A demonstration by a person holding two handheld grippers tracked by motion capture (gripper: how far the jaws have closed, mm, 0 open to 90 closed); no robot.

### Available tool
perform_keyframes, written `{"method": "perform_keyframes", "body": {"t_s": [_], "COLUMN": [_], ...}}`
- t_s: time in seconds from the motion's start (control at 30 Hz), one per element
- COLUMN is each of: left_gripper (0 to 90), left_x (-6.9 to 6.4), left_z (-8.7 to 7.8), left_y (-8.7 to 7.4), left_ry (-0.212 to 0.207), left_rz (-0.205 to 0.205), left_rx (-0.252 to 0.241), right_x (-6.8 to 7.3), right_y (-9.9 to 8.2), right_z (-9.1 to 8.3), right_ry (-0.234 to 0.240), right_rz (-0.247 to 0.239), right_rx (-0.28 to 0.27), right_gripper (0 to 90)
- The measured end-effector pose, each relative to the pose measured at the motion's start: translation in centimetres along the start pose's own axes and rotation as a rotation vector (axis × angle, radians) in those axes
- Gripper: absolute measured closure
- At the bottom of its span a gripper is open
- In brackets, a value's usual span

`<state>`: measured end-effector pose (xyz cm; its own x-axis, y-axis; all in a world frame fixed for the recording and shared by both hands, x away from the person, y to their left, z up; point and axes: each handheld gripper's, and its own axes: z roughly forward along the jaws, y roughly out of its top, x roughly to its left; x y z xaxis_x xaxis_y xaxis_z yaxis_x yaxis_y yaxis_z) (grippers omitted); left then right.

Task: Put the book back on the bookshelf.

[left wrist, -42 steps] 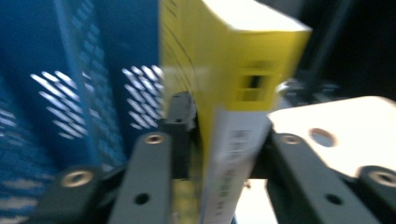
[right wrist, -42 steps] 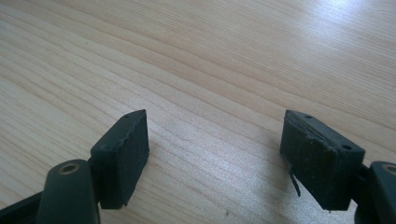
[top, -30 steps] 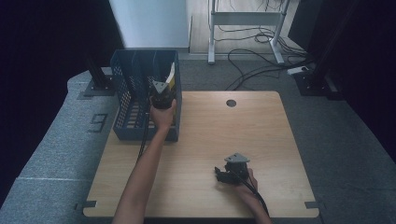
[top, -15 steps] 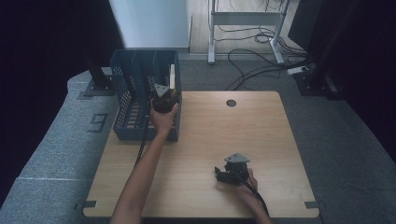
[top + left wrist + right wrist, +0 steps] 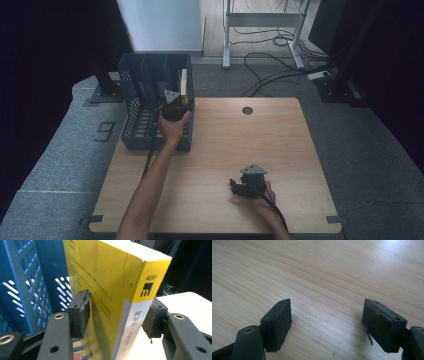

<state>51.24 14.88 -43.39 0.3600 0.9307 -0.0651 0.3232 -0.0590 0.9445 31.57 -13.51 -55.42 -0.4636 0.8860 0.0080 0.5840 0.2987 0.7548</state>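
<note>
Left gripper (image 5: 176, 102) is held at the near right corner of the blue slatted crate (image 5: 134, 95), which stands on the far left part of the wooden table (image 5: 280, 145). In the left gripper view the yellow book (image 5: 110, 290) stands upright between the jaws, spine toward the camera — yellow above, a grey band with printed characters below. The jaws have just been opening: the left pad (image 5: 79, 312) sits at the cover and the other pad stands just clear of the spine's far side, so the book is between them but no longer pinched. The book stands inside the crate's rightmost compartment, against the right wall; in the high view its pale page edge (image 5: 184, 83) shows just beyond the gripper. A cable trails down along the left forearm.

Right gripper (image 5: 245, 186) rests low on the near right part of the table, well apart from the crate — jaws spread, with bare wood grain between them in the right gripper view (image 5: 327, 322).
</note>
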Motion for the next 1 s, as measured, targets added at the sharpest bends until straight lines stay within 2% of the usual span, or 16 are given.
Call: {"method": "perform_keyframes", "body": {"t_s": [0.33, 0.53, 0.83, 1.0], "left_gripper": [34.5, 31.7, 30.6, 30.5], "left_x": [0.2, 0.4, 0.8, 1.3], "left_z": [-0.4, -0.9, -1.9, -2.7], "left_y": [-0.1, 0.1, -0.1, -0.7], "left_ry": [-0.035, -0.054, -0.086, -0.109], "left_rz": [0.007, 0.01, -0.01, -0.039], "left_rx": [0.023, 0.019, 0.022, 0.029], "right_x": [0.0, 0.0, 0.0, 0.0], "right_y": [0.0, 0.0, 0.0, 0.0], "right_z": [0.0, 0.0, 0.0, 0.0], "right_ry": [0.001, 0.001, 0.003, 0.003], "right_rz": [0.001, 0.001, 0.002, 0.001], "right_rx": [0.0, 0.0, 0.0, 0.002], "right_gripper": [23.3, 23.3, 23.3, 23.3]}}
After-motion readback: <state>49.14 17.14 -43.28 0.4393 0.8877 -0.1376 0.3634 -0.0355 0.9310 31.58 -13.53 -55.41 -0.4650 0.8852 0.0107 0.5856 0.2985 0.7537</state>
